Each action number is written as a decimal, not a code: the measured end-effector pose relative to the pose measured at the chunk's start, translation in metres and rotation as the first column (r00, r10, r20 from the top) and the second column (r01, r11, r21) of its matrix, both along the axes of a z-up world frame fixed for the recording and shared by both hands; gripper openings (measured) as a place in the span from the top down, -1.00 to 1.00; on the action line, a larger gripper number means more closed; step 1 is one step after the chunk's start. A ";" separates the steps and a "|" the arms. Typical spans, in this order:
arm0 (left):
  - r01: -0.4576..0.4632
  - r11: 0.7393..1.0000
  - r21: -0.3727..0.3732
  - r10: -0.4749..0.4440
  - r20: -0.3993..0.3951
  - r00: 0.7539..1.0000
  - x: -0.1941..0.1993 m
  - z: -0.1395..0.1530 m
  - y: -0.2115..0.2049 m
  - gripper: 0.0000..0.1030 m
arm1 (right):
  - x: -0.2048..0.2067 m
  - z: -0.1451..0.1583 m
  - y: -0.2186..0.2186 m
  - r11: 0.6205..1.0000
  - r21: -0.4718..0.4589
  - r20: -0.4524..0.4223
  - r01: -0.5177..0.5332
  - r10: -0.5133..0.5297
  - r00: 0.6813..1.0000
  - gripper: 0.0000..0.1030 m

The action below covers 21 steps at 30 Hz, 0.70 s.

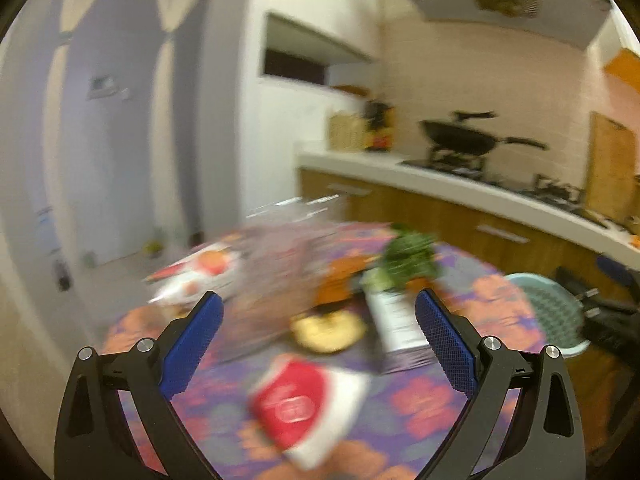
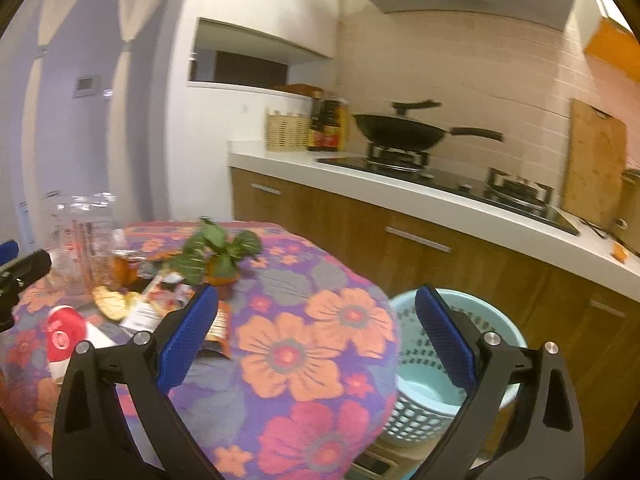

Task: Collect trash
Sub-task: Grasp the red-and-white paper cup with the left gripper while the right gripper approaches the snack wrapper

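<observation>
Trash is seen strewn across a round table draped in a floral cloth (image 2: 296, 344): a red-and-white wrapper (image 1: 308, 404), a carton (image 1: 396, 328), leafy greens (image 2: 220, 248) and a clear plastic jug (image 2: 80, 240). A pale blue perforated bin (image 2: 424, 392) is set just beside the table. The left gripper (image 1: 318, 340) and right gripper (image 2: 316, 340) are held spread wide, nothing grasped. A black wok (image 2: 400, 130) is seen on the stove behind.
</observation>
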<state>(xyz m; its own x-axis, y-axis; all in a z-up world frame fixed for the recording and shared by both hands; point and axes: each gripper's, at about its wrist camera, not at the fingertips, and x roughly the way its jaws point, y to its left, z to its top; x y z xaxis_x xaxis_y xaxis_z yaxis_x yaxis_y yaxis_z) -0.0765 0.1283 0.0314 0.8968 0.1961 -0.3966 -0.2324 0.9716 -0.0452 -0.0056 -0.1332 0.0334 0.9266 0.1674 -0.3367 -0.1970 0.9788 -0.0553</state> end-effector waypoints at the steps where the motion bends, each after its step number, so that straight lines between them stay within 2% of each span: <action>1: -0.025 0.999 -0.025 0.024 -0.026 0.999 -0.001 -0.004 0.015 -0.82 | 0.000 0.002 0.006 1.000 -0.002 0.002 -0.022 0.022 1.000 -0.80; 6: -0.065 0.984 -0.163 0.036 -0.172 0.985 0.001 -0.030 0.065 -0.80 | -0.002 0.004 0.027 0.996 -0.021 0.012 -0.090 0.090 0.996 -0.80; 8: -0.044 0.972 -0.233 -0.013 -0.236 0.972 0.008 -0.044 0.075 -0.74 | 0.001 0.002 0.035 0.993 -0.036 0.002 -0.113 0.114 0.994 -0.80; 10: -0.019 0.958 -0.287 -0.060 -0.262 0.963 0.013 -0.057 0.077 -0.70 | 0.003 -0.001 0.042 0.990 -0.048 -0.013 -0.131 0.131 0.991 -0.80; 13: -0.019 0.953 -0.301 -0.081 -0.317 0.945 0.024 -0.070 0.074 -0.64 | 0.005 -0.004 0.047 0.989 -0.054 -0.026 -0.141 0.139 0.990 -0.80; 17: -0.005 0.944 -0.329 -0.117 -0.350 0.929 0.031 -0.077 0.064 -0.58 | 0.010 -0.008 0.048 0.988 -0.062 -0.042 -0.142 0.139 0.989 -0.80; 21: -0.013 0.955 -0.297 -0.104 -0.375 0.921 0.034 -0.081 0.049 -0.52 | 0.019 -0.014 0.047 0.988 -0.052 -0.078 -0.149 0.144 0.986 -0.80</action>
